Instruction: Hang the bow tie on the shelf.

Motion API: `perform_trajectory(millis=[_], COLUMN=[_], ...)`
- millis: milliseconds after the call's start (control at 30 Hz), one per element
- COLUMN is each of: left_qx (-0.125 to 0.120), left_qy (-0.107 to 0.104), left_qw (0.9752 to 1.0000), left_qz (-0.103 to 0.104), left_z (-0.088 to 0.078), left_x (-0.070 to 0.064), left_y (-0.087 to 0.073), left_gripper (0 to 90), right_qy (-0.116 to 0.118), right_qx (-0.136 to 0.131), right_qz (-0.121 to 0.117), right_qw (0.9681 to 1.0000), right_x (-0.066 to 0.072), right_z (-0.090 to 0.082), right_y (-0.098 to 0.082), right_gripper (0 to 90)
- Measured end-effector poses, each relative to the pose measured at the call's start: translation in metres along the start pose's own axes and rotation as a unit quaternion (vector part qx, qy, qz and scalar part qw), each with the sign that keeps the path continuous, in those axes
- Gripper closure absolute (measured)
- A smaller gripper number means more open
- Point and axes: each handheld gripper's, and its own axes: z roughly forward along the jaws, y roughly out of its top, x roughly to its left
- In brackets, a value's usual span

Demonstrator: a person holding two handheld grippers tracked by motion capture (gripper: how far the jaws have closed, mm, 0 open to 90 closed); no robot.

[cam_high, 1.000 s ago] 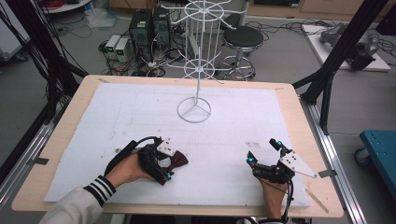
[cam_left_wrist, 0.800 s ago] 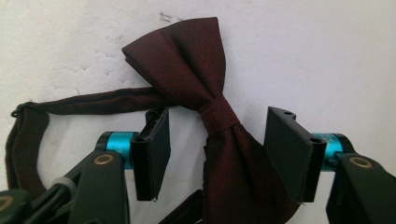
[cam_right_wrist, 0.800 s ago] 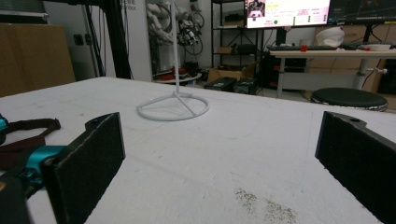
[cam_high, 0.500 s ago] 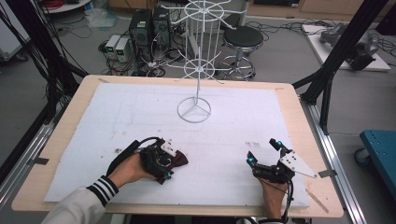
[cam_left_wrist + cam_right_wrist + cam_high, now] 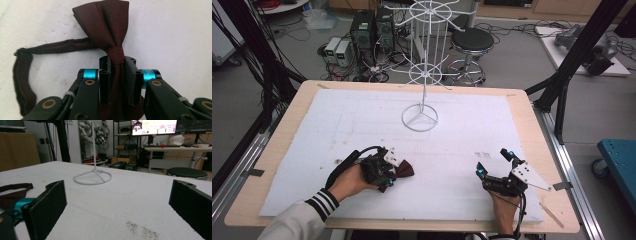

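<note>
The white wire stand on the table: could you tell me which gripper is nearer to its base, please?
Left, slightly. The left gripper, shut on the bow tie, sits nearer the stand's base than the right gripper.

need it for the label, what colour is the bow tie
Dark maroon, plain with no pattern; the bow tie shows best in the left gripper view.

At the centre of the frame we see a white wire display rack [image 5: 424,60] rising from its ring-shaped base on the white foam sheet [image 5: 472,125] that covers the light wooden table [image 5: 532,130]. Beyond the table's far edge, a round black stool [image 5: 470,41] stands at upper centre, and we make out dark computer towers [image 5: 371,31] at upper left among tangled cables.
</note>
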Motion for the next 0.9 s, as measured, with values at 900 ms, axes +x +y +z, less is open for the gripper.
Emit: perform_trajectory(millis=[900], left_qx=[-0.185], left_qy=[-0.009], left_qw=[0.9765], left_qz=[-0.11], left_z=[-0.043], left_x=[0.035], left_y=[-0.012], left_gripper=[75.9], right_qy=[0.002], right_qx=[-0.002], right_qz=[-0.003], right_qw=[1.0], right_x=[0.0], right_z=[0.0], right_y=[0.0], right_gripper=[0.7])
